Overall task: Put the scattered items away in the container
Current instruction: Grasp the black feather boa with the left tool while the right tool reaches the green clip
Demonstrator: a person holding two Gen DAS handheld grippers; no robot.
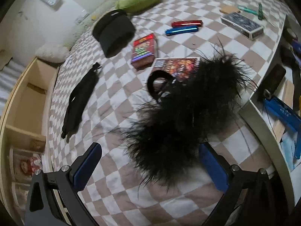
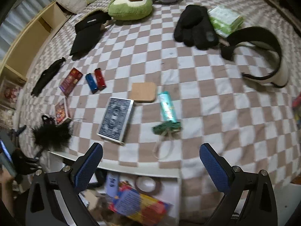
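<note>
A black feather duster (image 1: 180,109) lies on the checkered bed between the pads of my left gripper (image 1: 150,167), which is open and close above its lower end. It also shows small in the right wrist view (image 2: 51,134). The white container (image 1: 270,124) stands at the right edge with a blue box inside; in the right wrist view its rim (image 2: 131,169) is just below my open, empty right gripper (image 2: 151,167). Scattered on the bed are a dark card box (image 2: 115,119), a teal tube (image 2: 166,107), a cork coaster (image 2: 144,91), red and blue harmonicas (image 2: 96,81) and card packs (image 1: 144,50).
A black cap (image 1: 114,33), a black strap (image 1: 80,101), an avocado plush (image 2: 130,6), black gloves (image 2: 195,27), green tissue packs (image 2: 225,18) and a black-and-white headband (image 2: 263,56) lie on the bed. A wooden shelf (image 1: 24,101) runs along the left.
</note>
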